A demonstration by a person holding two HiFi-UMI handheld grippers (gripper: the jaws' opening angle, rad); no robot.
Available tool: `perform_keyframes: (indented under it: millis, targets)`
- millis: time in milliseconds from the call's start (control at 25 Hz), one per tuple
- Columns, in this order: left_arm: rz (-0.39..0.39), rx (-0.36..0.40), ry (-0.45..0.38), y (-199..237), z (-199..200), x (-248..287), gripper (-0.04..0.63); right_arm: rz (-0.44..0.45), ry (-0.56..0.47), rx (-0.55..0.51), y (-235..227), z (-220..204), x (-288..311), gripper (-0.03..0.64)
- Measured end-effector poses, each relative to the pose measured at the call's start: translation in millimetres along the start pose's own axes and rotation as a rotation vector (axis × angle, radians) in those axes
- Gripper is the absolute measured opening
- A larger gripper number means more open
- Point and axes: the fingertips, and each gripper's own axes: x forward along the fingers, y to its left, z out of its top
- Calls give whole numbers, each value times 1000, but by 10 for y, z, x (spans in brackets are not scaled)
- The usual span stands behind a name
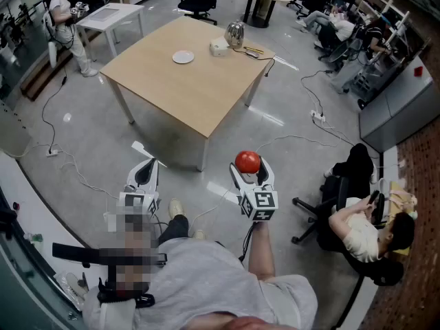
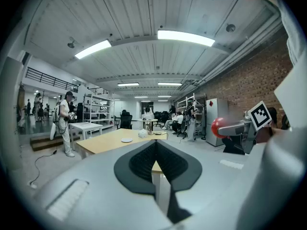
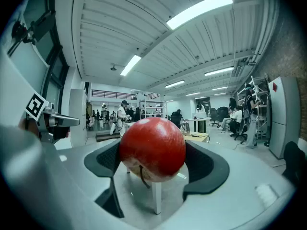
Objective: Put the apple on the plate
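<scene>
A wide workshop room with a glossy grey floor point(image 1: 89, 136) holds a pale wooden table point(image 1: 199, 95) ahead of the person. The right gripper point(image 3: 153, 152) has its dark pads spread wide and clamped on either side of a red apple point(image 3: 152, 147), which sits in the air above the floor, short of the table's near corner. The left gripper point(image 2: 156, 145), just beside it and level with it, has its jaw tips pressed together with nothing between them. On the far part of the table lies a small white plate point(image 1: 183, 57), well apart from the apple, with a white box point(image 1: 219, 47) and a shiny metal pot point(image 1: 234, 33) beyond it. A person point(image 1: 361, 229) sits on a chair at the right.
</scene>
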Motion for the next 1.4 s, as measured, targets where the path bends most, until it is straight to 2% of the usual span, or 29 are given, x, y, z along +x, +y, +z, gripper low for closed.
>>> perform_keyframes:
  millis: [480, 880, 1280, 1400]
  targets:
    - [19, -16, 2, 31, 4, 77, 20, 45, -21, 9, -10, 107, 141, 410]
    - [34, -27, 0, 466, 66, 673, 20, 69, -3, -9, -94, 254, 932, 410]
    - [79, -96, 9, 1029, 93, 1277, 20, 127, 43, -33, -135, 387, 1867, 410]
    - [90, -96, 19, 1228, 102, 1481, 20, 148, 51, -46, -111, 435, 2178, 410]
